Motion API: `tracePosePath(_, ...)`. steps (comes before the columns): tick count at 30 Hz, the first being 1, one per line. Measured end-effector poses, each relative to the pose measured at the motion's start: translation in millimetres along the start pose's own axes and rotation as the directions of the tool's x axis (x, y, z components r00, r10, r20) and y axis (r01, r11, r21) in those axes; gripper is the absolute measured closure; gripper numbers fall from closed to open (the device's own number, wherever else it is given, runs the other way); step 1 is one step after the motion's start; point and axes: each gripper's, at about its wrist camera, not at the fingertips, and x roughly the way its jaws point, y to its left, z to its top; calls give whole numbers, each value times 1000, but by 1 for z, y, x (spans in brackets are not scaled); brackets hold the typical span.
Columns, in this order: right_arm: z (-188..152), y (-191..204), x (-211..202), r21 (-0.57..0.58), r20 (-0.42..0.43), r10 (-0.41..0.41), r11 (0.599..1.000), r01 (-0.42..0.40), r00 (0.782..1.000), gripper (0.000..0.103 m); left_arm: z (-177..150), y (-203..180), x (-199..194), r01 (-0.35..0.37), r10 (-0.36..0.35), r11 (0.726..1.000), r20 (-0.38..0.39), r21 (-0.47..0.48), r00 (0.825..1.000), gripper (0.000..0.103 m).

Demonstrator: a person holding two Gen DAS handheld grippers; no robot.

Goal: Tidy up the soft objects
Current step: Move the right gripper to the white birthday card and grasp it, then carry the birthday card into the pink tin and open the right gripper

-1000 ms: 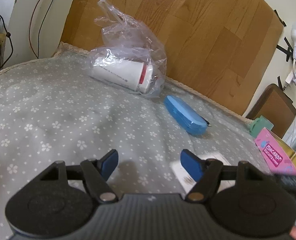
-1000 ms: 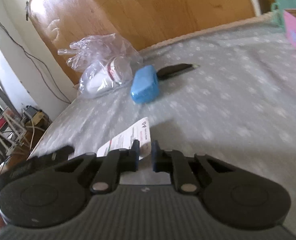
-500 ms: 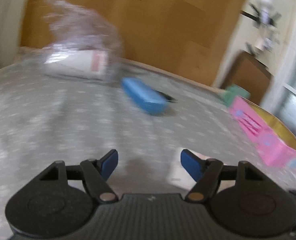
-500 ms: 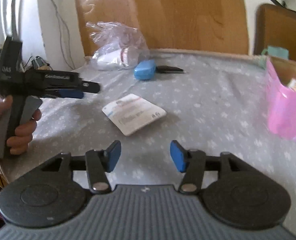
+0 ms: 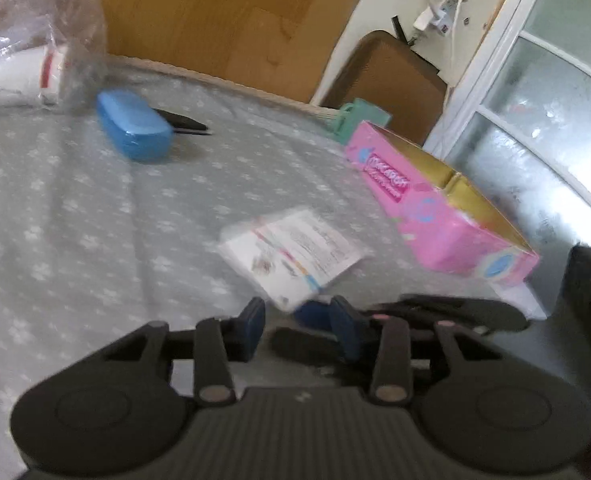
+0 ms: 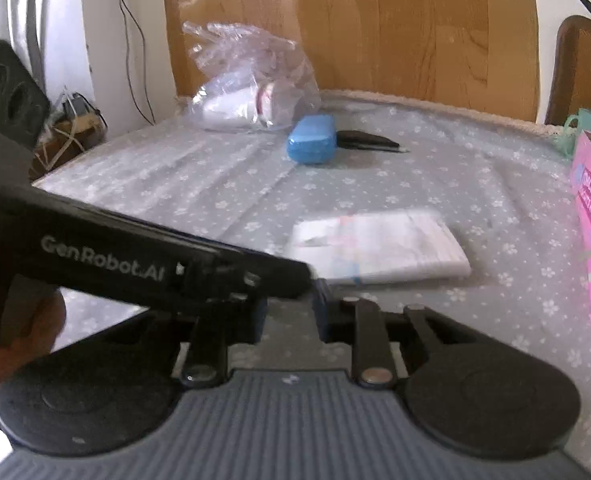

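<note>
A: Nearest first, what've you got?

B: My left gripper (image 5: pixel 297 316): fingers apart w/ a gap, nothing between them. Right gripper (image 6: pixel 287 312): pads also apart, narrower gap, empty. From the right wrist cam the left tool's black body crosses in front, so the right one's left pad is mostly hidden. My hand on that tool's handle is cut off at the frame edge.

A: And the soft thing?

B: White flat packet (image 5: pixel 291 254) lies on the cloth just ahead of both grippers, not held. From the left cam its near corner sits right over my fingertips; touching or not, can't tell, it's blurred. Print on it unreadable.

A: Farther out?

B: Pink open box (image 5: pixel 435 216) to the right of the packet, gold inside; in the right cam it's cut by the frame edge. A teal item (image 5: pixel 355 120) behind it, partly hidden. Mid-table a blue case (image 6: pixel 311 140) w/ a dark object (image 6: pixel 365 140) just beside it, too small to ID. Then a clear plastic bag (image 6: pixel 251 80) w/ a white cylinder inside.

A: Surface, room?

B: Grey cloth w/ small white flowers (image 5: pixel 75 208), a bit creased. Wooden board (image 6: pixel 375 24) behind it, cables on the wall at left, frosted window at right.
</note>
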Motion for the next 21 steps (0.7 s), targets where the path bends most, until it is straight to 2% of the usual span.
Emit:
tracePosePath(2,-2,5,-3,-14,15,-31,999,31,999,72,-1,-14,3,-59,58,997,7,47,998,63)
tracePosePath(5,-5,0,-11,5,9,-20,1000,20,1000,72,4,-18,1,-30,30,999,8,21,1000,62)
tracePosePath(6,-7,-2,-16,7,11,-18,1000,17,1000,72,8,-17,-1,-29,28,1000,18,11,999,57)
tracePosePath(7,-10,-4,-22,8,17,-18,1000,18,1000,72,13,-14,-3,-38,38,999,29,-7,999,45)
tracePosePath(9,-13,-12,-32,25,44,-47,999,46,998,72,23,-5,-2,-49,52,996,39,-74,998,35)
tracePosePath(12,-11,-42,-42,143,98,-96,986,82,990,71,33,13,6,-30,32,985,9,-172,999,35)
tracePosePath(15,-4,-79,-41,288,121,-120,954,81,985,71,37,19,21,-33,29,977,-21,-211,999,34)
tracePosePath(17,1,-95,-33,323,116,-132,942,89,984,70,38,21,32,-46,40,973,-34,-227,999,27)
tracePosePath(19,7,-104,-20,346,106,-113,936,69,988,67,39,21,37,-24,21,972,-12,-235,1000,13)
tracePosePath(21,12,-111,-2,371,77,-83,927,49,994,67,40,17,43,-22,23,973,3,-231,1000,14)
